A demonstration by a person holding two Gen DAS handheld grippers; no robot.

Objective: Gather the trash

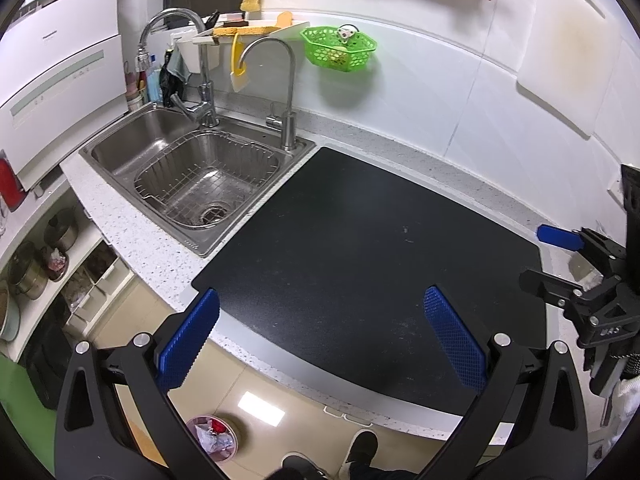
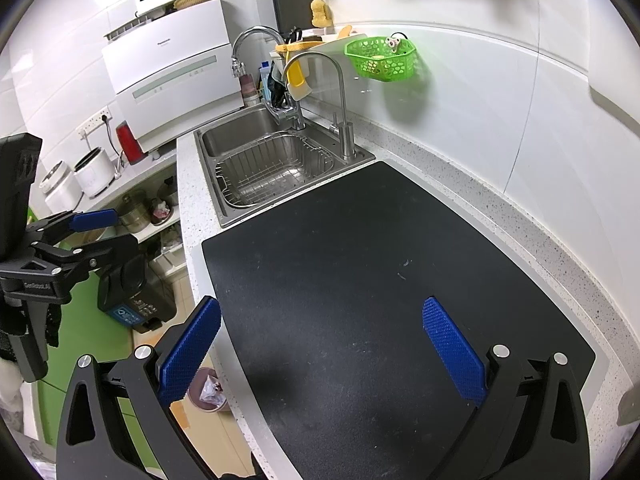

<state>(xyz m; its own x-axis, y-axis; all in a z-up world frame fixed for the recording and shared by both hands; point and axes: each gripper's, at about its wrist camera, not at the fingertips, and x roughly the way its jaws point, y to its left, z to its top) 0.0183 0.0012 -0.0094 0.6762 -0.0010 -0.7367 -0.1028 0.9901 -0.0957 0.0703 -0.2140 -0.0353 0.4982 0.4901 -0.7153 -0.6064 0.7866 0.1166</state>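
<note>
Left wrist view: left claw [image 1: 320, 336] stood wide open and empty over the near edge of the black rectangular mat [image 1: 360, 248].
Right claw: right claw [image 2: 322, 344] also spread wide, holding nothing, above the same mat [image 2: 380, 280].
Trash: no clear piece lay on the mat, only faint specks [image 1: 406, 236] past its middle, too small to identify.
Bin: pink round waste bin [image 1: 214, 438] with crumpled wrappers stood on the floor below the mat's near-left corner, nearer the left claw.
Landmarks: steel sink with wire basket [image 1: 208, 184] touched the mat's left side; green plastic wall basket [image 1: 340, 48] hung beyond its far edge.
Obstruction: none over the mat; the specks lay straight ahead of both claws, judged equally reachable.
</note>
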